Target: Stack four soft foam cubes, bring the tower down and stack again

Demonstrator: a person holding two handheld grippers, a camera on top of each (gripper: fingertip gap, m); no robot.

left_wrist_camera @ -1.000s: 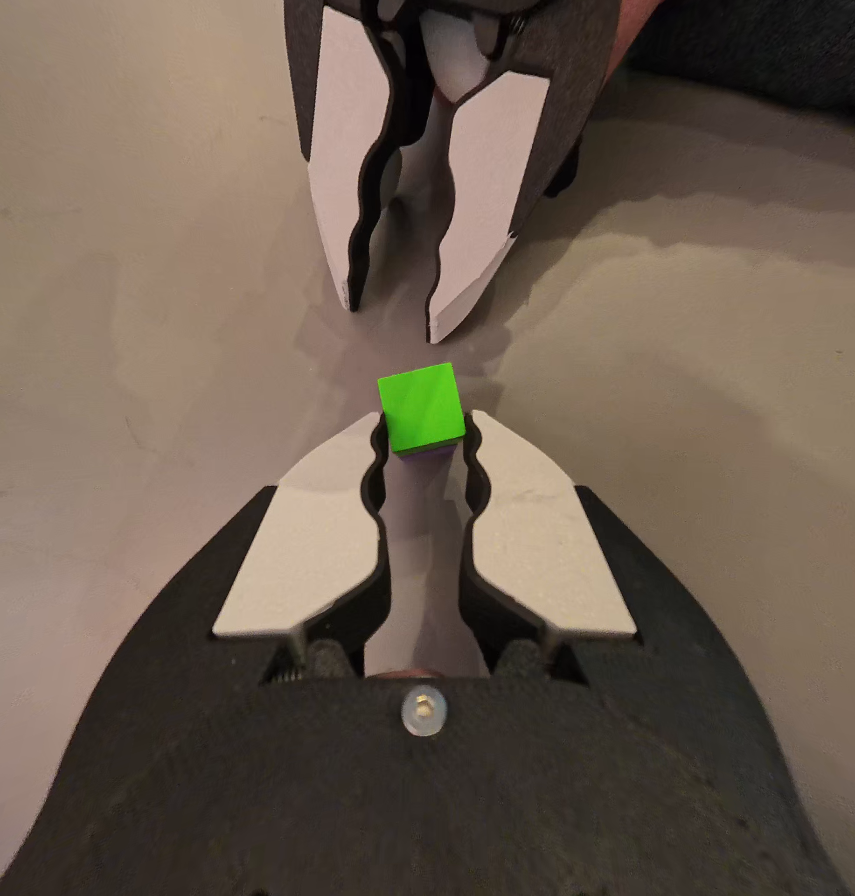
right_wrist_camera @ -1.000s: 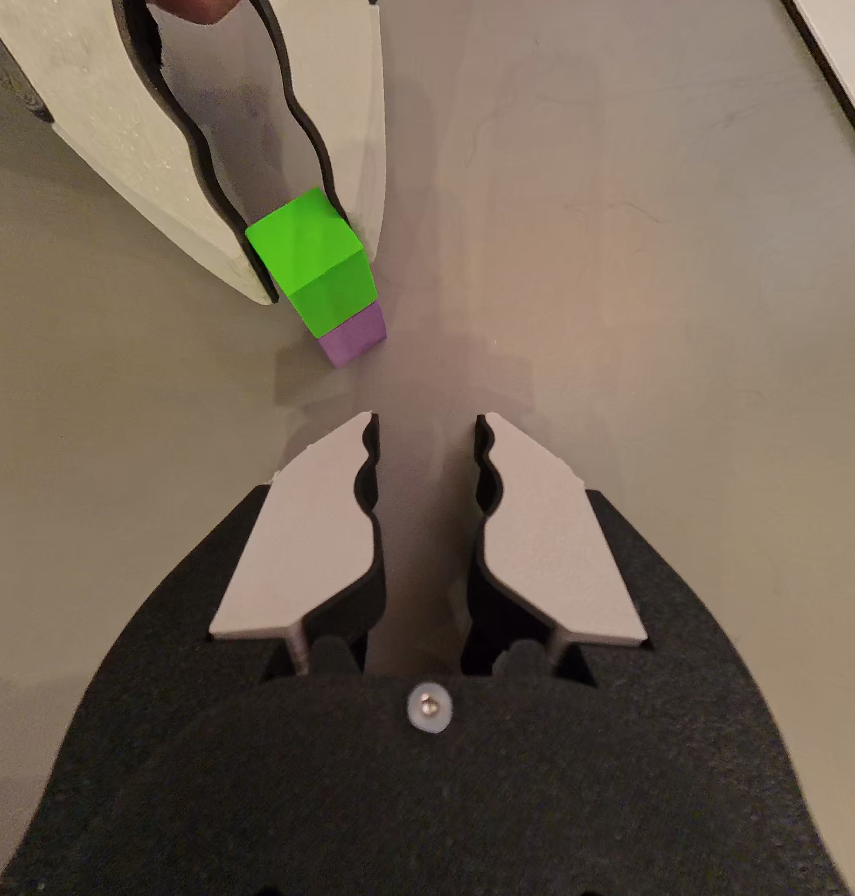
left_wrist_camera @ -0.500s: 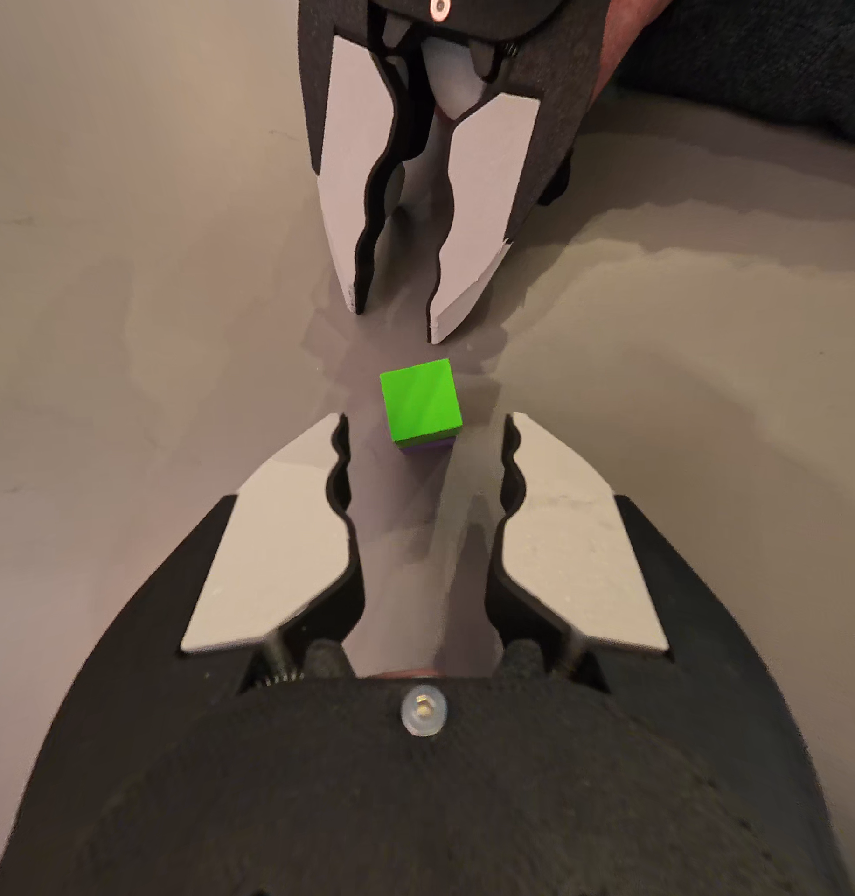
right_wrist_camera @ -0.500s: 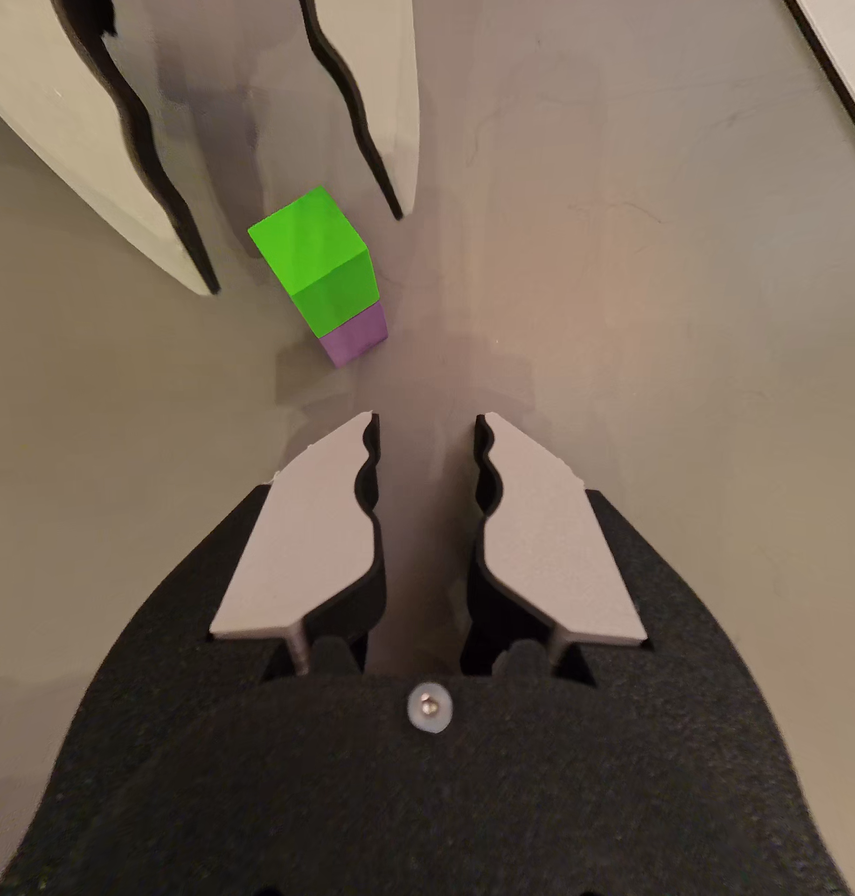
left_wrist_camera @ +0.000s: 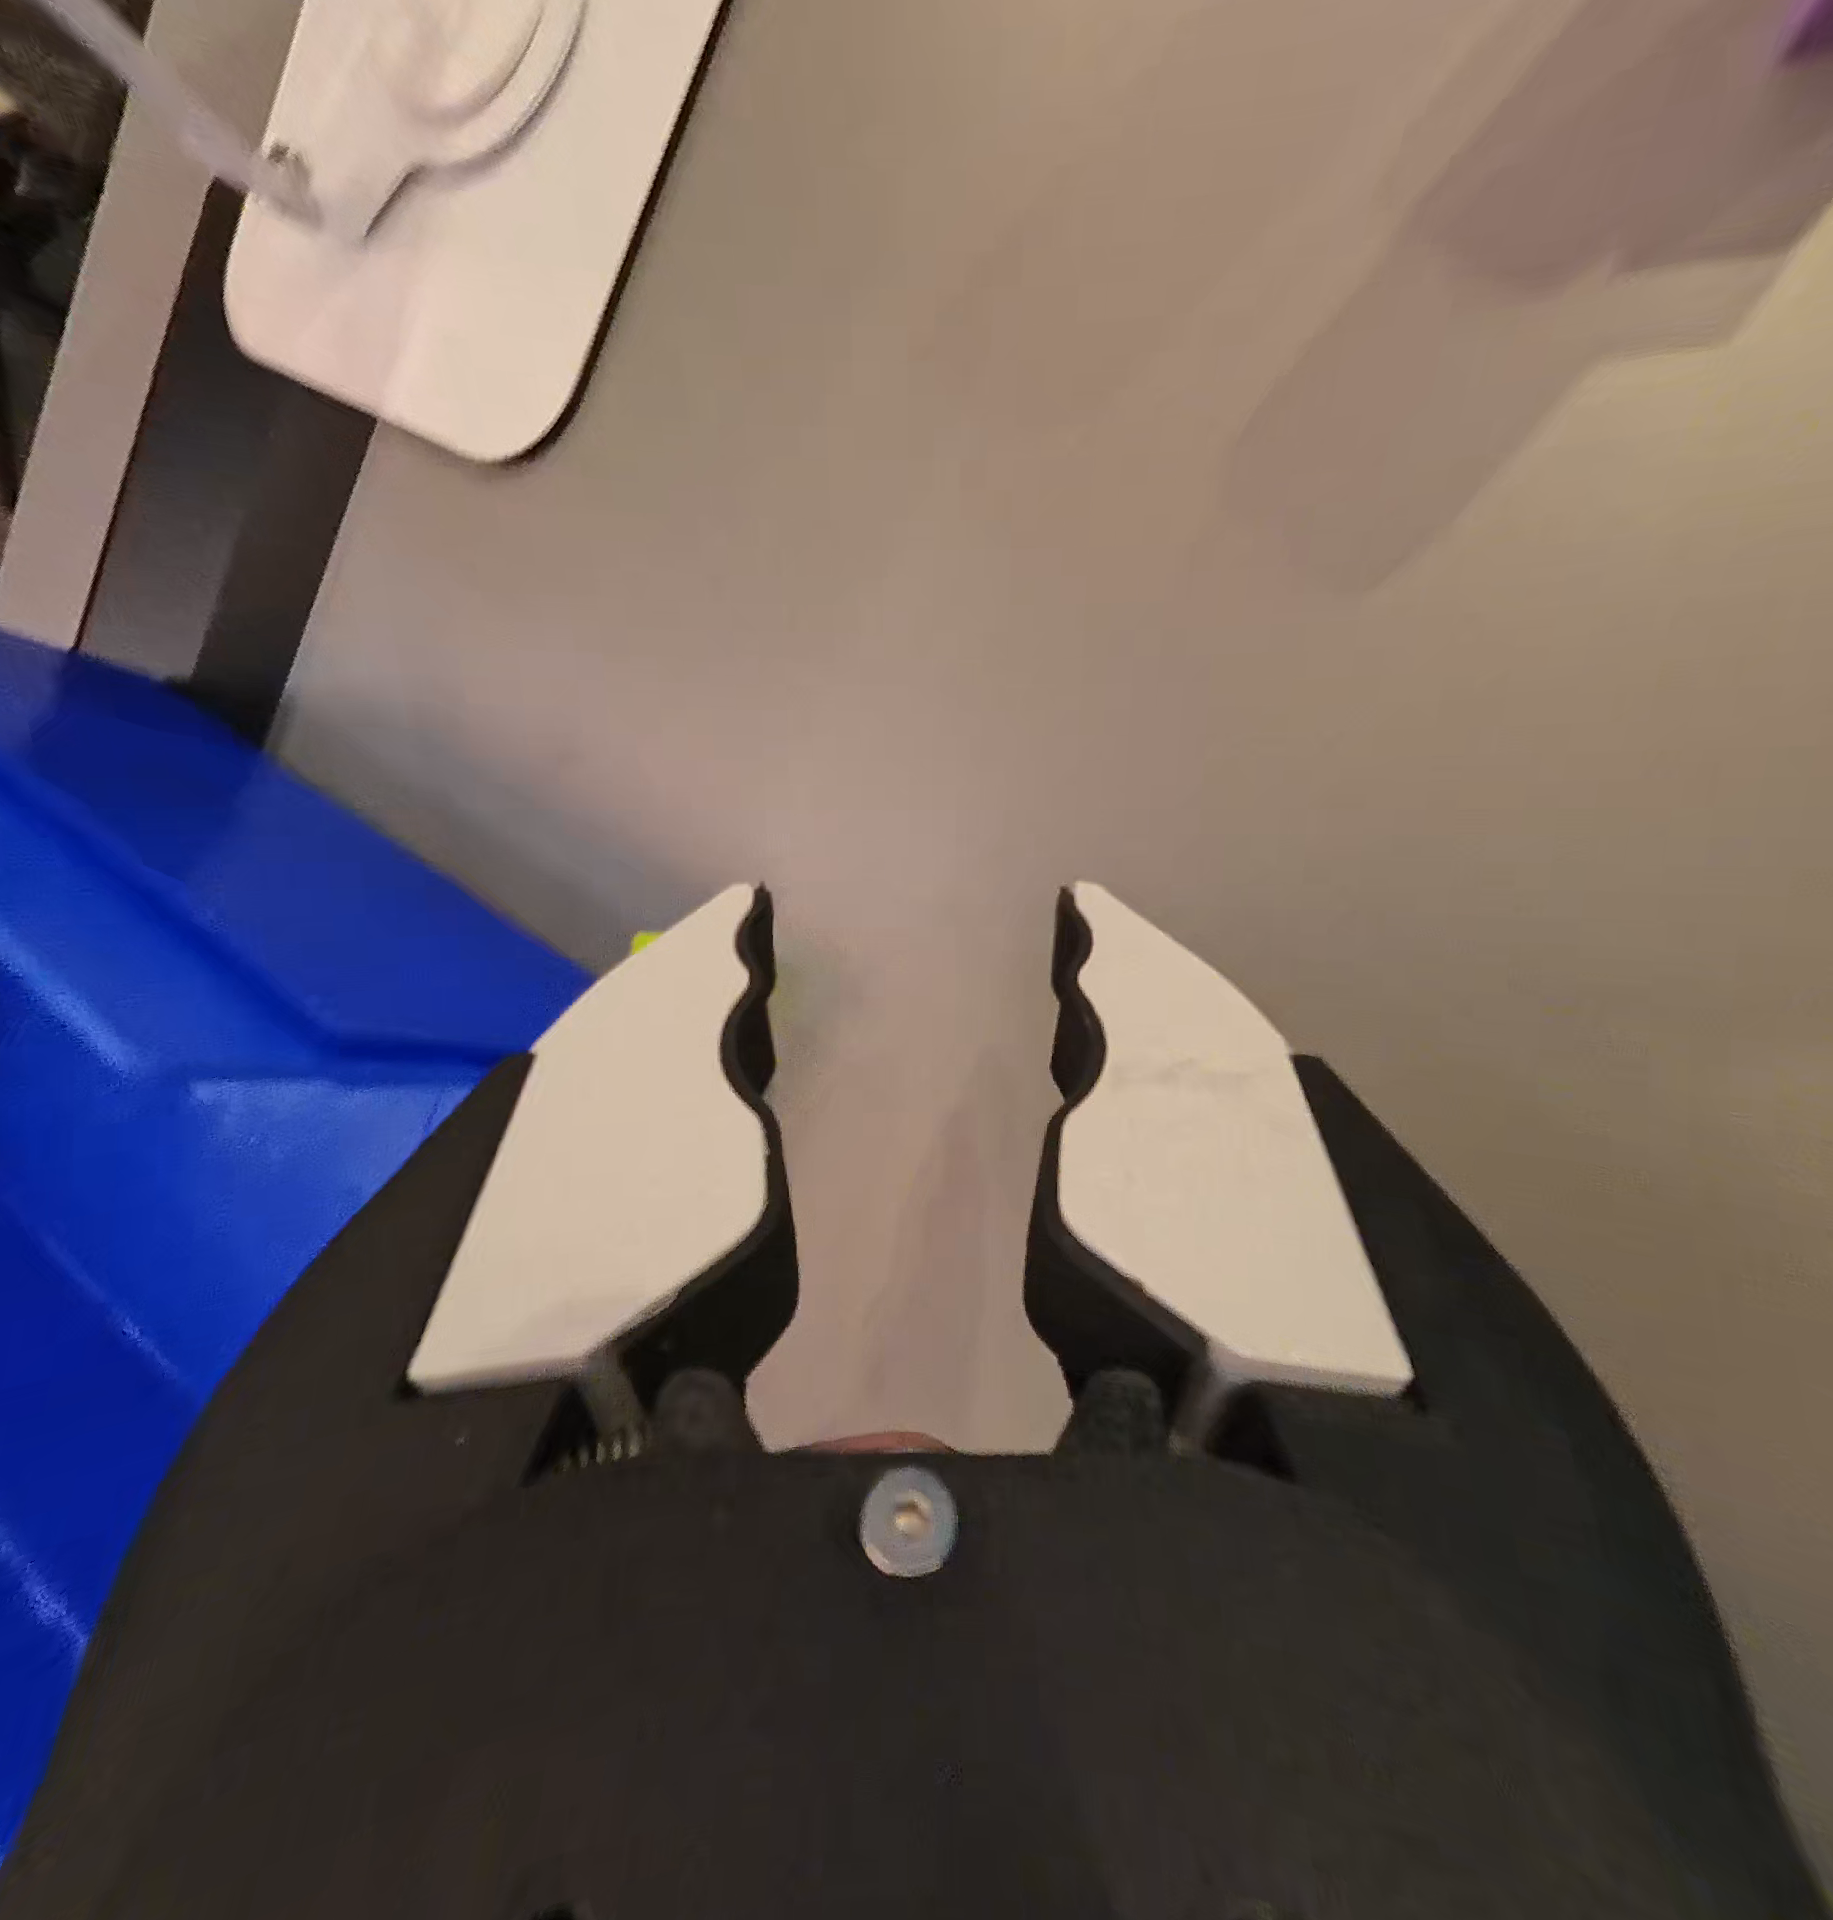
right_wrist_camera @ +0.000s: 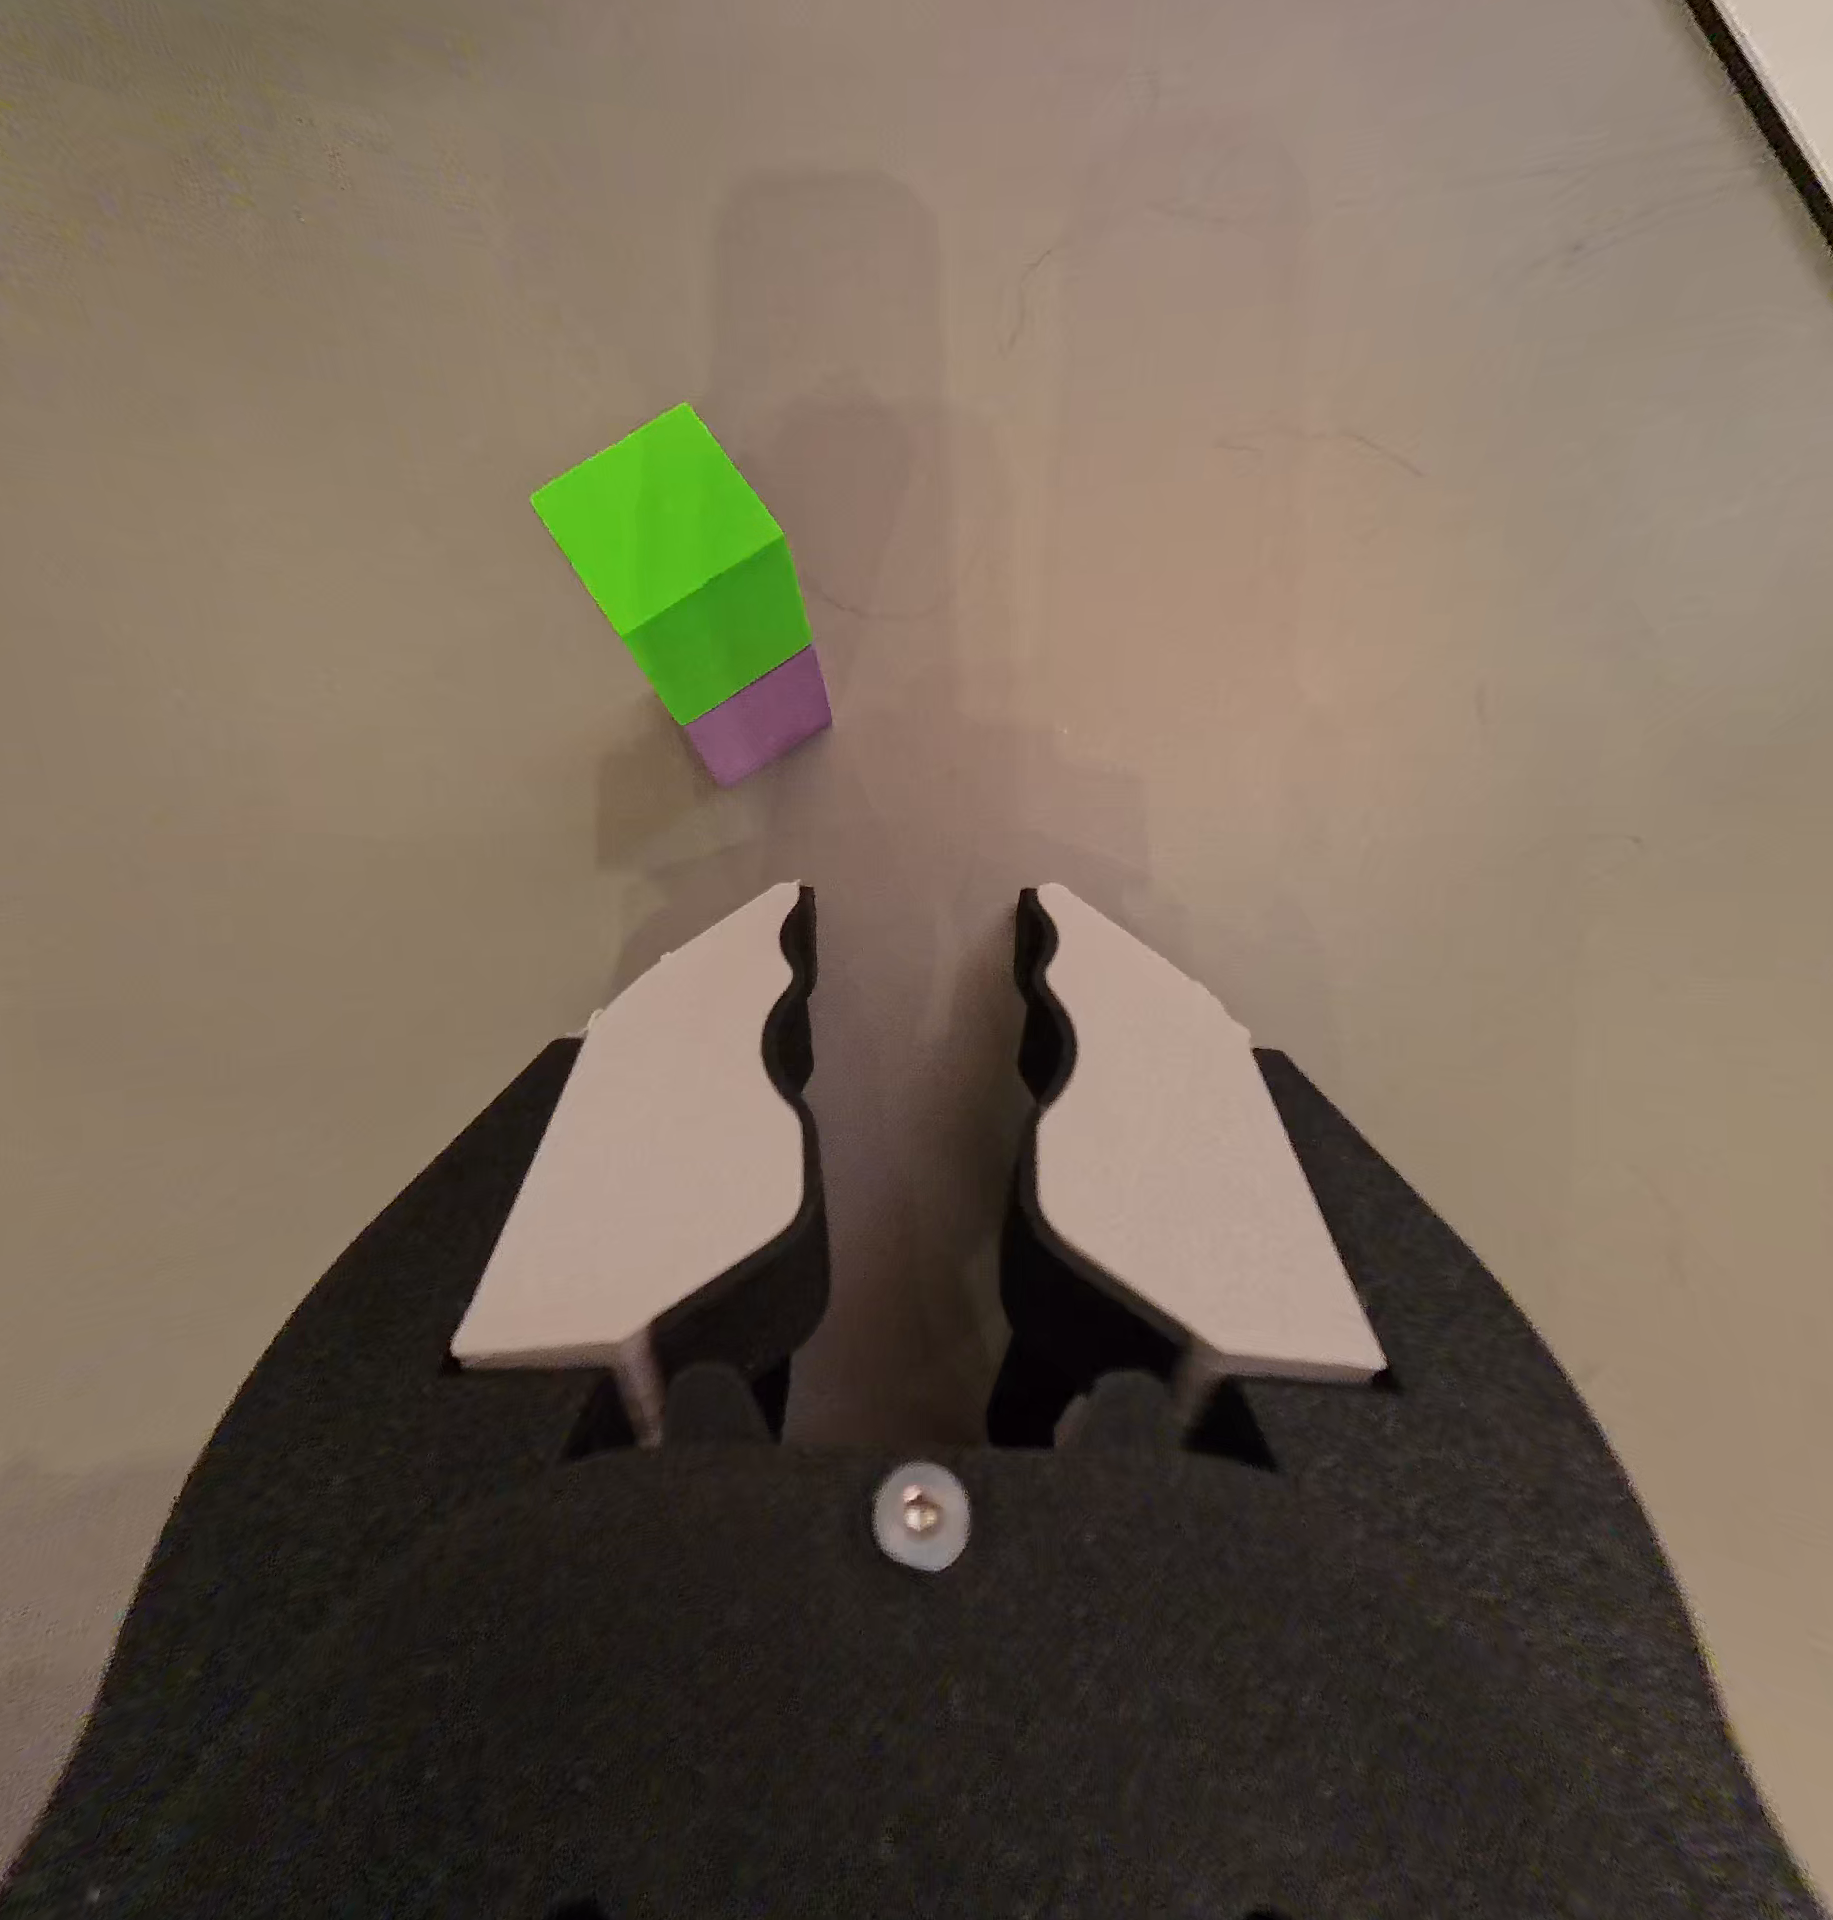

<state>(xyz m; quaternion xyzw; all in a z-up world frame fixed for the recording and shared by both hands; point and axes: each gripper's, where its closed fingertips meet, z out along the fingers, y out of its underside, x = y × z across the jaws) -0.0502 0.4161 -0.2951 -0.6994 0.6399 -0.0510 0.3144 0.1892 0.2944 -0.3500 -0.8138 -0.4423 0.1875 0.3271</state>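
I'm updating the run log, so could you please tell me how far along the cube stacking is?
Done: a green cube sits on a purple cube, two high. In hand: nothing; the left tongs and right tongs are open and bare, the left beside a blue bin. Left: two more cubes, the knock-down, the restack.

green cube (right_wrist_camera: 673, 561): bright, square atop purple cube | purple cube (right_wrist_camera: 761, 717): pale, flat on grey surface (right_wrist_camera: 1411, 623) | 2-cube tower upright, free of contact
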